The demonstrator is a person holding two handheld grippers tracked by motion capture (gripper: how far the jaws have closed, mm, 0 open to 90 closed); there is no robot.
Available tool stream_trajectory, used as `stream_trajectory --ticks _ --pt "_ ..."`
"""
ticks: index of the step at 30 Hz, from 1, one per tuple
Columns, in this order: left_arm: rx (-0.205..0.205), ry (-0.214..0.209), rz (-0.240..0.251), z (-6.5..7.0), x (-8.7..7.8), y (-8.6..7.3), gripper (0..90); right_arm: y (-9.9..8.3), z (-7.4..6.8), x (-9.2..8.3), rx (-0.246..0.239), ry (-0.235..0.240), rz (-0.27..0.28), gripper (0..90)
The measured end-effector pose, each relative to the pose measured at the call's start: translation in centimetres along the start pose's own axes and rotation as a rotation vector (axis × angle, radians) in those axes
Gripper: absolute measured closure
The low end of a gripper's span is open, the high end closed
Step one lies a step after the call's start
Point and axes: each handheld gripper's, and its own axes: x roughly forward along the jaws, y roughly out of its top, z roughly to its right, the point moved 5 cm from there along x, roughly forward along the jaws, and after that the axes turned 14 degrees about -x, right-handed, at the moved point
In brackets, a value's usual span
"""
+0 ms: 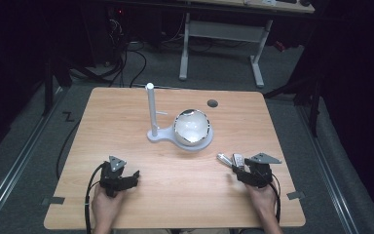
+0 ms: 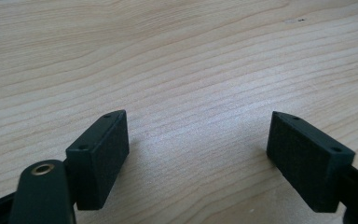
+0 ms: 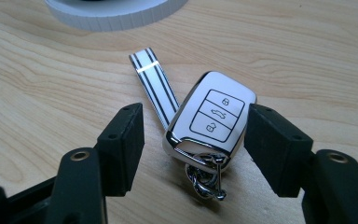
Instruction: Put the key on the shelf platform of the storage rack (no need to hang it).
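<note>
A white and chrome car key fob (image 3: pixel 214 116) with three buttons lies flat on the wooden table (image 3: pixel 51 70), with a striped strap (image 3: pixel 151 84) and a metal ring attached. My right gripper (image 3: pixel 196 128) is open around it: the right jaw stands close against the fob's edge and the left jaw is well apart from it. In the high view the fob (image 1: pixel 237 160) sits at the front right, just ahead of the right gripper (image 1: pixel 243 170). My left gripper (image 1: pixel 132 178) rests at the front left, open, with bare wood between its jaws (image 2: pixel 198 135).
A white stand (image 1: pixel 161 134) with an upright post (image 1: pixel 151 109) holds a shiny bowl (image 1: pixel 192 127) at the table's middle. Its base rim (image 3: pixel 116 16) lies just beyond the fob. A round hole (image 1: pixel 212 103) is in the far tabletop.
</note>
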Motion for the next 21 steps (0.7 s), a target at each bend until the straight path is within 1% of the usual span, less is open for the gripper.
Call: stream_trajectory --ticks 8,12,15,19,21 --pt "0.0 0.0 0.0 0.0 0.0 0.0 21.1 0.0 0.2 0.8 -0.008 -0.012 0.001 37.8" --pt "0.0 0.0 0.0 0.0 0.0 0.0 21.1 -0.2 0.3 1.2 -0.003 -0.013 -0.014 37.7" --pt "0.0 0.0 0.0 0.0 0.0 0.0 21.1 -0.2 0.3 1.5 -0.011 -0.021 -0.026 37.6" --pt "0.0 0.0 0.0 0.0 0.0 0.0 21.1 -0.4 0.4 1.9 -0.012 -0.017 -0.037 36.5" --pt "0.0 0.0 0.0 0.0 0.0 0.0 21.1 -0.3 0.4 2.0 -0.004 -0.013 -0.042 35.4"
